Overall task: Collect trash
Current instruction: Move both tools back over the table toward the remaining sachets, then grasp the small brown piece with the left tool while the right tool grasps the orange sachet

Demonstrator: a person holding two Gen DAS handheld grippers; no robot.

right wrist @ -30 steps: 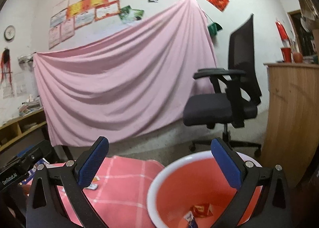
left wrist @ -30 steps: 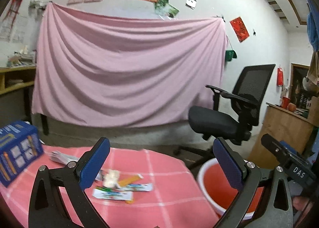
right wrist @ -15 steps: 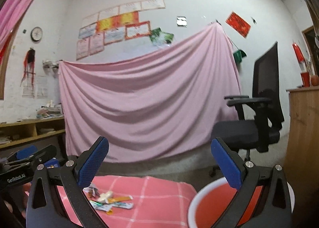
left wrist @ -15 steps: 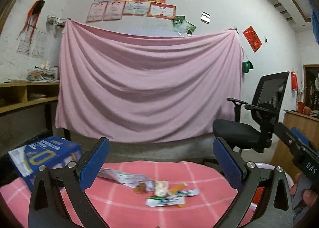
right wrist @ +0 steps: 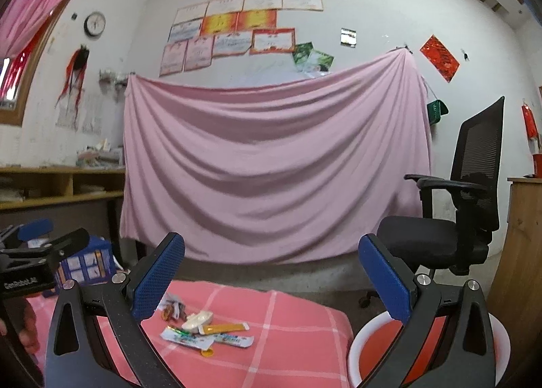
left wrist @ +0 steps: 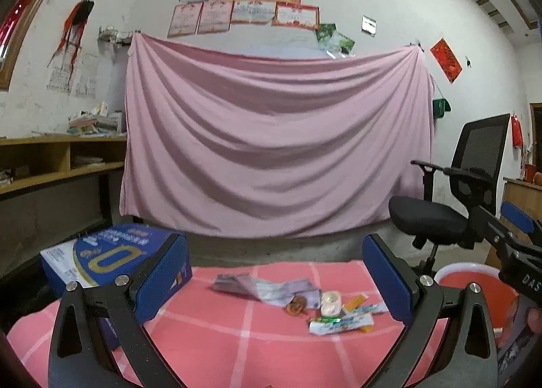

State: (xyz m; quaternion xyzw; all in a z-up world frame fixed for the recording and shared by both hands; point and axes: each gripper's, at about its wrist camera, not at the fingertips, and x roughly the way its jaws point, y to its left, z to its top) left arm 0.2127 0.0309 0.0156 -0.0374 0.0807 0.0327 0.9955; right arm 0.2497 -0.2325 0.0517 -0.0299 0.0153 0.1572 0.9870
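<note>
On pink checked cloth (left wrist: 237, 347): wrapper pile (left wrist: 338, 313). Left gripper (left wrist: 274, 276), right gripper (right wrist: 271, 272) jaws wide apart, empty.

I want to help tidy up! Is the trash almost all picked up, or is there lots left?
Lots left. A pile of wrappers lies on the pink tablecloth. Nothing is in hand: the left gripper and right gripper are both open and empty. The red bucket waits beside the table; I cannot tell from here what is inside it.

A pink sheet (left wrist: 271, 140) drapes the white wall, black office chair (left wrist: 454, 198) right, wooden shelf (left wrist: 57, 161) left.
</note>
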